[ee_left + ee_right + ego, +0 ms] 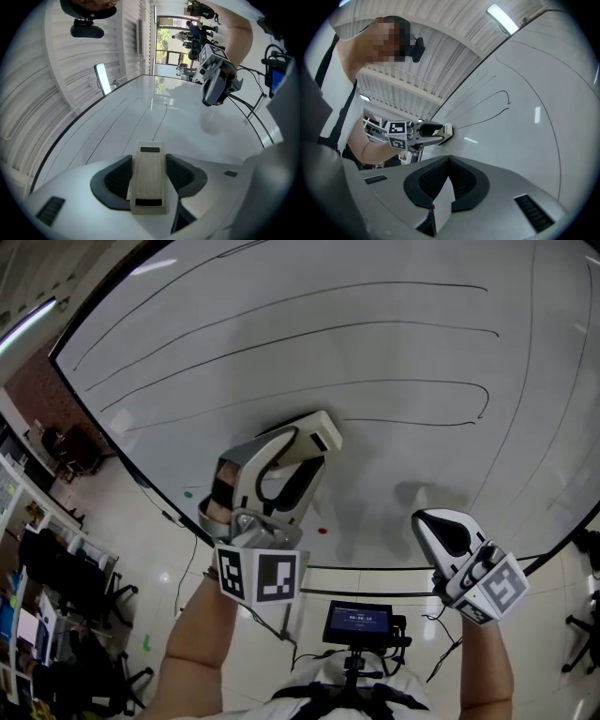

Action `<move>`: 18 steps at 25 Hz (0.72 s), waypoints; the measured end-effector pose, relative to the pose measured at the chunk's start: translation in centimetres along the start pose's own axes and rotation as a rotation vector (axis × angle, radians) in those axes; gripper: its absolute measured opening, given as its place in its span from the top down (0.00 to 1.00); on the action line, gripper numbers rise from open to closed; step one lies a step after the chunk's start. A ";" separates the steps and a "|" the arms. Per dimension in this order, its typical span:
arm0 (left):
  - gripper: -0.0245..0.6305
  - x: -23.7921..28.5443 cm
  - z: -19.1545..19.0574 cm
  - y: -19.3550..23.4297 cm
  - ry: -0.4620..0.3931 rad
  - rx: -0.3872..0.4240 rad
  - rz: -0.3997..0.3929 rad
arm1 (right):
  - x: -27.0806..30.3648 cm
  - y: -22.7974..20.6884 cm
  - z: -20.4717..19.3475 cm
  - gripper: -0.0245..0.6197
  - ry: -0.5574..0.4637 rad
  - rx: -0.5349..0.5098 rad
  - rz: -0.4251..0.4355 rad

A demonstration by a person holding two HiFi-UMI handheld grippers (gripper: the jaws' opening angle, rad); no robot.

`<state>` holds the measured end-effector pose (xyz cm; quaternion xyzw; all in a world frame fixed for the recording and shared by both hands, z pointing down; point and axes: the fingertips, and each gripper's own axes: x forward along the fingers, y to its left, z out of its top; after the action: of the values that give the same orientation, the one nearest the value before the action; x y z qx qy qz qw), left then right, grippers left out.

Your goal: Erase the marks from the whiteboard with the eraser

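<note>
A large whiteboard (394,334) fills the head view, with several long curved black lines (412,382) drawn across it. My left gripper (302,454) is shut on a cream block eraser (317,431), whose end lies against the board at the left end of the lowest line (403,423). In the left gripper view the eraser (149,180) sits lengthwise between the dark pads (117,178). My right gripper (429,519) hangs lower right, just off the board, shut with nothing in it; its jaws (449,159) meet at the tip. It sees the left gripper (423,133) and eraser (447,132).
A small screen on a stand (357,621) sits below between my arms. Office chairs and desks (66,577) stand to the left. A red dot (323,531) and a green dot (187,492) mark the board's lower part. The black frame edge (394,568) runs beneath.
</note>
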<state>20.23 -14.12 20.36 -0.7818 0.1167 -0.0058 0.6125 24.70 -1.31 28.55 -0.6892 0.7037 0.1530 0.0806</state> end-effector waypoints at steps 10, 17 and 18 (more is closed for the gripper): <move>0.59 0.9 4.0 -0.9 -0.086 -0.007 -0.007 | -1.5 0.2 -0.3 0.93 0.011 0.008 -0.024; 0.59 2.3 6.4 -4.8 -0.051 -0.016 -0.092 | -4.0 -1.4 -0.4 0.93 0.017 0.010 -0.001; 0.59 2.0 5.9 -5.2 -0.041 -0.015 -0.107 | -3.8 -1.3 -0.3 0.93 0.017 0.009 0.003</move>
<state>23.98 -7.68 23.57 -0.7914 0.0623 -0.0218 0.6077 26.13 2.17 29.97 -0.6889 0.7062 0.1438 0.0776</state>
